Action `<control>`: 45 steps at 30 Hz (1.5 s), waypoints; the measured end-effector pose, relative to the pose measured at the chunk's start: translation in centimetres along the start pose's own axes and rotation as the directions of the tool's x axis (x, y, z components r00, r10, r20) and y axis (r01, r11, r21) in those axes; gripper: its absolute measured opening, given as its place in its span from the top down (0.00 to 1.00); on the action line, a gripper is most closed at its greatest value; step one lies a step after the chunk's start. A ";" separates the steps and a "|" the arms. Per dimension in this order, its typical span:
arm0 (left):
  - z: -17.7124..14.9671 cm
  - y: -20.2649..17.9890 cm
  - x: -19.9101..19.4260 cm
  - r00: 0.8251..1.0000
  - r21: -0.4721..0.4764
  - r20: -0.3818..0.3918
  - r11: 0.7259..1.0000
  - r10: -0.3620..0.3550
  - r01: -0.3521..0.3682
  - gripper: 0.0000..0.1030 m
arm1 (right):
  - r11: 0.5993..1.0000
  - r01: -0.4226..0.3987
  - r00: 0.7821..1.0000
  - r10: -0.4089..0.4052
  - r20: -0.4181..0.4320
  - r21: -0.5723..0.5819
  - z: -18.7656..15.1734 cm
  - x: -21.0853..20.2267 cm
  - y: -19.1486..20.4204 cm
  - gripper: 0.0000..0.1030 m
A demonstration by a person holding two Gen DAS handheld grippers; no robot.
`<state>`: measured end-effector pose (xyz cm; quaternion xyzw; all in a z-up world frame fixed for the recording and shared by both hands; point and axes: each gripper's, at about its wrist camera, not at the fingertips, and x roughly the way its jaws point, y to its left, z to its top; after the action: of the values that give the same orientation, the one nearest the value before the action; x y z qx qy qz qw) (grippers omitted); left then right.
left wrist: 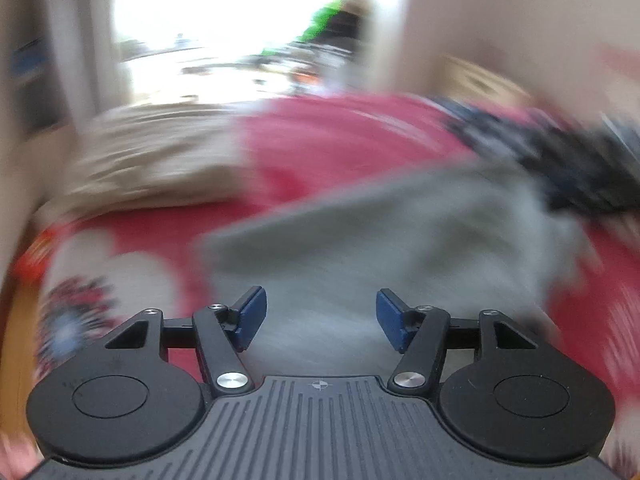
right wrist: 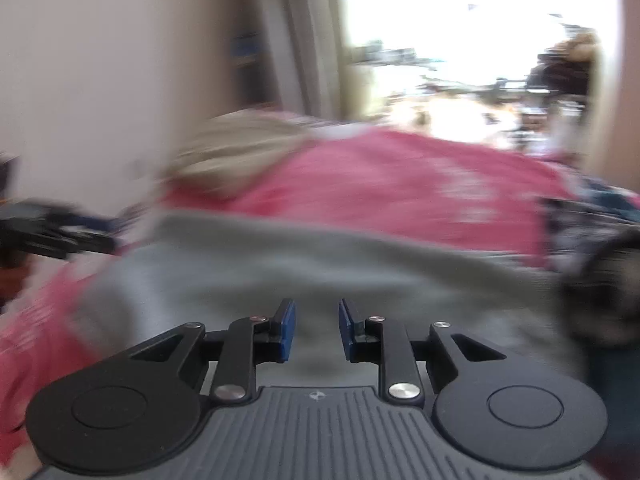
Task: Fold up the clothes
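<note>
From the left wrist view, the left tongs (left wrist: 320, 316) stand wide apart and hold nothing, hovering over a grey garment (left wrist: 400, 236) spread on a red bed cover (left wrist: 320, 140). From the right wrist view, the right tongs (right wrist: 317, 330) show a narrow gap, empty, above the same grey garment (right wrist: 320, 264), with the left tongs (right wrist: 60, 232) blurred at the left edge.

Open bedspread (left wrist: 132, 236) left of the grey garment (left wrist: 400, 232), reachable without obstruction. Beyond the garment, a beige pillow (left wrist: 160, 156) blocking the far left. Right of it, a dark clothes heap (left wrist: 568, 160) crowding that side, touching its edge.
</note>
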<state>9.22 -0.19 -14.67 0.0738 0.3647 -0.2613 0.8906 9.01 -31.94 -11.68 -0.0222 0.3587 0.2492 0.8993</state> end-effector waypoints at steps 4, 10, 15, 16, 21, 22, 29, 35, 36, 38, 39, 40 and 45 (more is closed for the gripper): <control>-1.6 -5.7 0.9 0.996 0.318 -0.060 0.945 -0.062 0.078 0.39 | 0.984 -0.157 0.985 0.149 -0.089 -0.087 0.0 2.5 4.4 0.71; -4.2 -9.6 2.9 0.997 0.586 -0.071 0.809 -0.003 0.044 0.39 | 0.966 -0.190 0.968 0.154 -0.198 -0.176 -1.2 4.7 7.8 0.68; -3.6 -8.2 2.5 0.997 0.530 -0.072 0.846 -0.016 0.052 0.39 | 0.965 -0.156 0.982 0.128 -0.142 -0.210 -2.4 3.3 8.6 0.68; -3.3 -7.7 2.4 0.997 0.506 -0.076 0.860 -0.026 0.061 0.39 | 0.958 -0.167 0.983 0.142 -0.120 -0.234 -2.8 2.5 9.1 0.68; -2.6 -7.0 2.4 0.994 0.457 -0.094 0.885 -0.056 0.093 0.39 | 0.858 -0.219 0.976 0.188 -0.113 -0.465 -5.4 1.6 13.2 0.68; -2.5 -7.0 2.4 0.994 0.461 -0.094 0.883 -0.053 0.090 0.39 | 0.826 -0.202 0.979 0.169 -0.110 -0.526 -6.2 2.0 14.1 0.68; -2.5 -7.0 2.6 0.997 0.472 -0.076 0.880 -0.026 0.059 0.39 | 0.504 -0.050 0.999 0.012 -0.051 -0.862 -10.8 5.1 17.8 0.70; -2.2 -6.7 2.8 0.999 0.436 -0.051 0.899 -0.019 0.039 0.40 | 0.396 0.034 0.998 -0.060 0.011 -0.918 -12.1 6.3 18.2 0.91; -2.1 -6.7 2.7 0.999 0.433 -0.046 0.901 -0.020 0.038 0.40 | 0.407 0.041 0.998 -0.064 0.016 -0.913 -11.9 6.3 18.1 0.94; -2.0 -6.6 2.6 0.999 0.421 -0.039 0.906 -0.023 0.038 0.40 | 0.451 0.050 0.998 -0.063 0.024 -0.891 -11.2 6.1 17.9 0.96; -1.9 -6.4 2.6 0.999 0.411 -0.037 0.911 -0.026 0.039 0.40 | 0.482 0.049 0.998 -0.061 0.023 -0.875 -10.7 5.9 17.7 0.97; -1.8 -6.3 2.5 0.999 0.401 -0.035 0.915 -0.029 0.041 0.40 | 0.511 0.046 0.998 -0.060 0.018 -0.858 -10.2 5.8 17.6 0.97; -1.4 -5.8 2.6 0.999 0.348 -0.028 0.937 -0.027 0.035 0.40 | 0.632 0.060 0.997 -0.068 0.021 -0.772 -8.0 5.8 16.6 0.97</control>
<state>6.95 -5.73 -17.11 0.2274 0.3241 -0.3349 0.8550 -0.20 -16.66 -19.15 -0.4182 0.2212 0.3465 0.8100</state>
